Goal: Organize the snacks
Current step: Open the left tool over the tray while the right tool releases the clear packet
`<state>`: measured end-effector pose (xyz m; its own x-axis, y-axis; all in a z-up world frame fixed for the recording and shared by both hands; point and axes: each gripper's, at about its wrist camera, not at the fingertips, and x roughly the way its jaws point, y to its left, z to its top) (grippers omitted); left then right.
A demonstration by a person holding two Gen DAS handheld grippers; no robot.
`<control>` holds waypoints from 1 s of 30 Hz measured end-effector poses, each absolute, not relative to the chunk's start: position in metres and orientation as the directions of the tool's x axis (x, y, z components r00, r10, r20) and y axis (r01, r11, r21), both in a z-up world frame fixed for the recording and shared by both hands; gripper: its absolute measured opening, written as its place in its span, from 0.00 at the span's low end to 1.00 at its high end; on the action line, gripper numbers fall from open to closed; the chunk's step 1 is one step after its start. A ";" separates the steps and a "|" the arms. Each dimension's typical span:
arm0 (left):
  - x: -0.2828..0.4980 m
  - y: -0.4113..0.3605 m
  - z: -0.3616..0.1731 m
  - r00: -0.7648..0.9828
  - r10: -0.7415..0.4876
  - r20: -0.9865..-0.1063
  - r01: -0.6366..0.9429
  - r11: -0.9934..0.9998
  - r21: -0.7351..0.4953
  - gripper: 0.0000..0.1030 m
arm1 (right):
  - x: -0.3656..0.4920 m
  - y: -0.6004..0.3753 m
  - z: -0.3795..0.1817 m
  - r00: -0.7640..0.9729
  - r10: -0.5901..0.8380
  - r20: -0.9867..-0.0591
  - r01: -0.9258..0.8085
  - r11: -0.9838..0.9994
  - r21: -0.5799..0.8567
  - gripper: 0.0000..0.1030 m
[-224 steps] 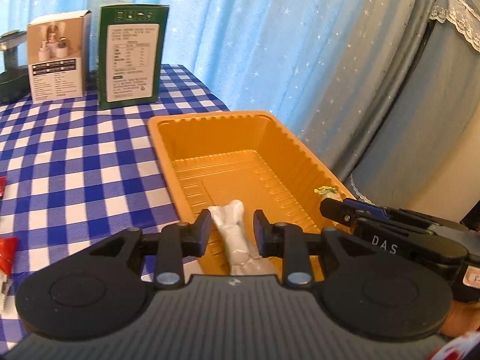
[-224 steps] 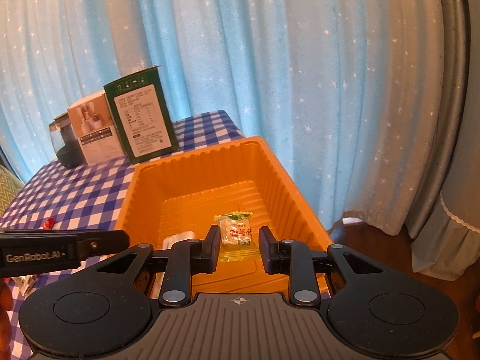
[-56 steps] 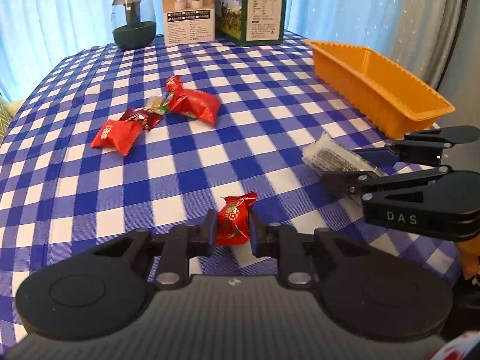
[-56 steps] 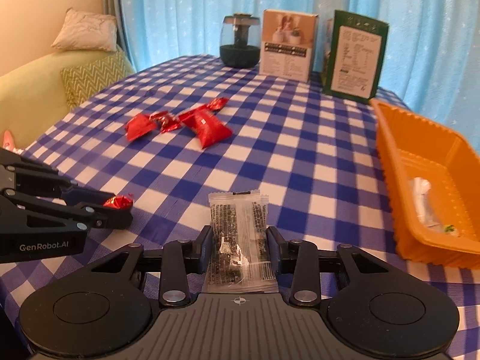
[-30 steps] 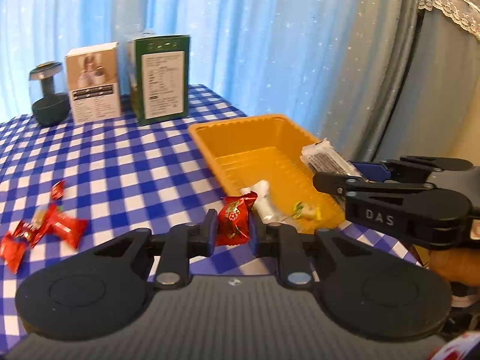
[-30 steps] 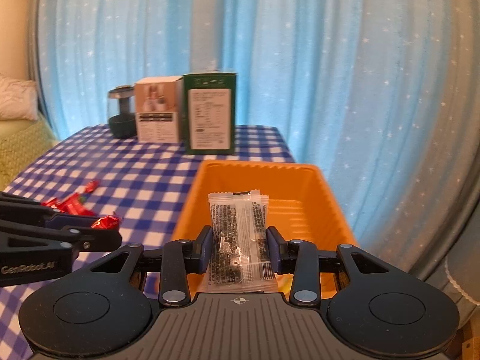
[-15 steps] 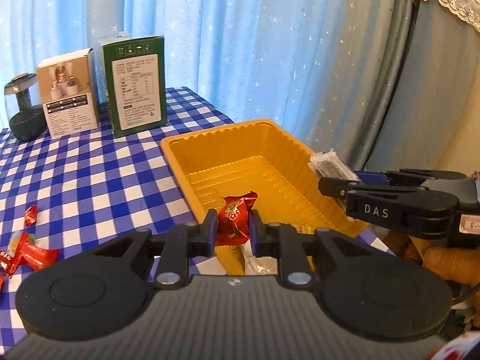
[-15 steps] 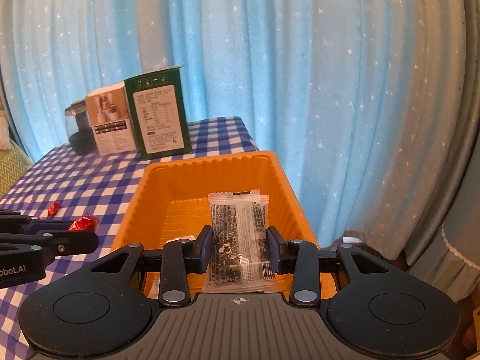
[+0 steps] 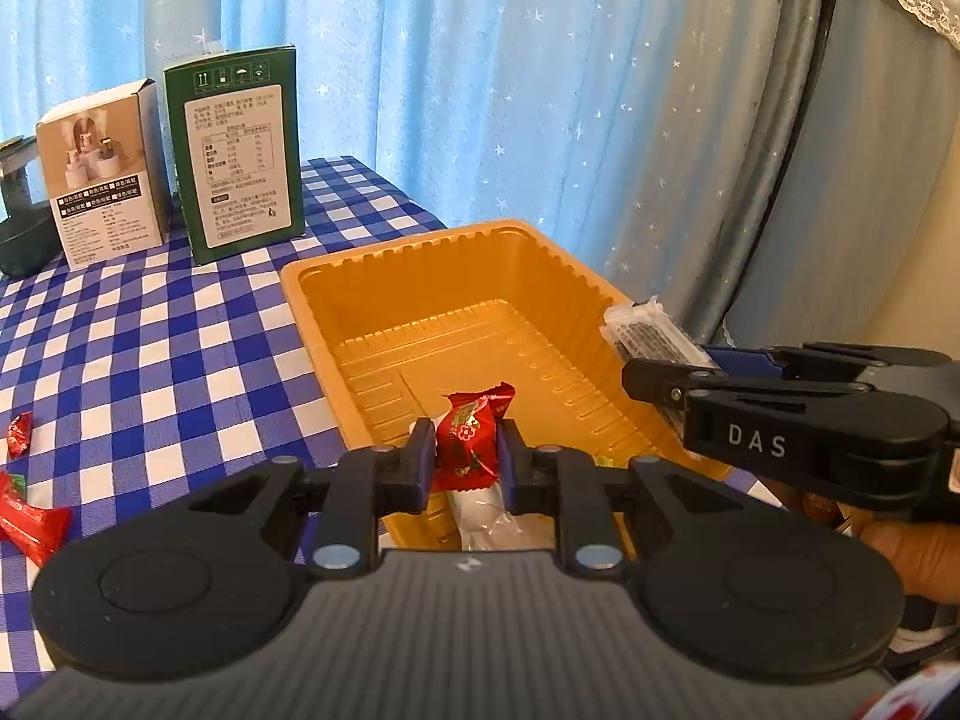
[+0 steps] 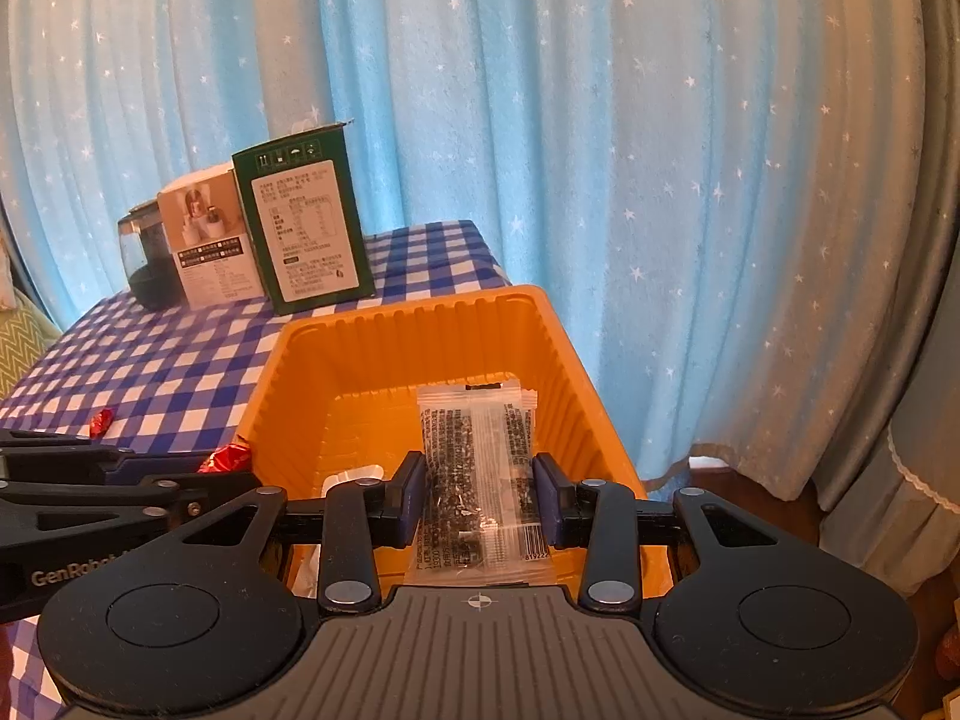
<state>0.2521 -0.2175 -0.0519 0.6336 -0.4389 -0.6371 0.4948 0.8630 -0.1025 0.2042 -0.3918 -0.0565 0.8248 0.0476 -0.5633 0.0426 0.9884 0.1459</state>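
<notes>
Both hand-held grippers have shifted over the orange tray (image 9: pixel 312 324): left hand-held gripper (image 9: pixel 462 468) clamps a red candy (image 9: pixel 471 444) at lower centre, right hand-held gripper (image 10: pixel 477 498) pinches a clear dark-speckled packet (image 10: pixel 477 468). Only the left view shows more red candies (image 9: pixel 30 522) on the checked surface (image 9: pixel 150 360) at lower left.

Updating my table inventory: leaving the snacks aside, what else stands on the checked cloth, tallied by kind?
Boxes: 2, the green box and the beige box
Dark jar: 1
Orange tray: 1
Total: 4
</notes>
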 end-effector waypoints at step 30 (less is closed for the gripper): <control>0.247 -0.181 -0.055 0.661 -0.397 -0.636 0.428 0.896 -0.115 0.27 | 0.204 -0.386 -0.058 0.828 0.078 -0.555 0.027 0.984 0.177 0.38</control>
